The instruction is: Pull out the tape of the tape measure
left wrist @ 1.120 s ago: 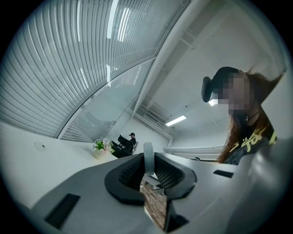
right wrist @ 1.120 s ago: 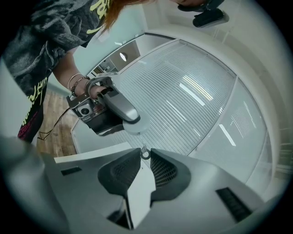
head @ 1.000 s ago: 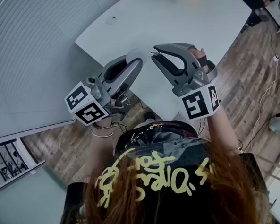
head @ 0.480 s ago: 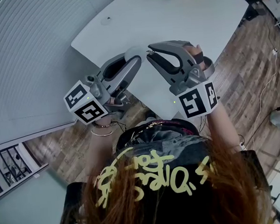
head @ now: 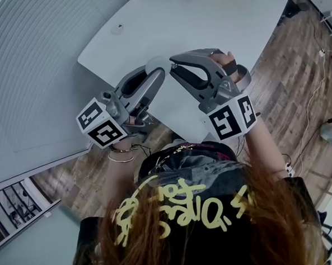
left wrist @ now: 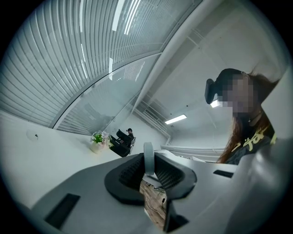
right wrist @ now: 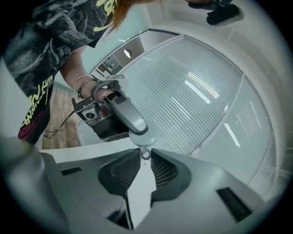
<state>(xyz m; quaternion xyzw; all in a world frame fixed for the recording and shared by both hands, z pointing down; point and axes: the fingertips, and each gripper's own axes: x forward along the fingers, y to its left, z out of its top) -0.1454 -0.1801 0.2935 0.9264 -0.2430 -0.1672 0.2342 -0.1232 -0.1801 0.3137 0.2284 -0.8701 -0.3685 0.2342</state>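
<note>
Item 1, left gripper (head: 157, 68): the fingers are pressing shut on the tape measure (head: 152, 62). Its round white case is standing on edge between the pads, with its rim sticking out past the fingertips.

Item 2, right gripper (head: 173, 61): the fingers are pinching closed on the small metal ring (right wrist: 144, 153) at the tape's end. The ring is sitting at the very fingertips. The case is hanging just beyond the ring, close beside it.

Item 3, white counter (head: 204, 20): it is lying below and beyond both sets of fingers.

Item 4, potted plant (left wrist: 97, 139): it is standing on the counter, far beyond the left fingers.
</note>
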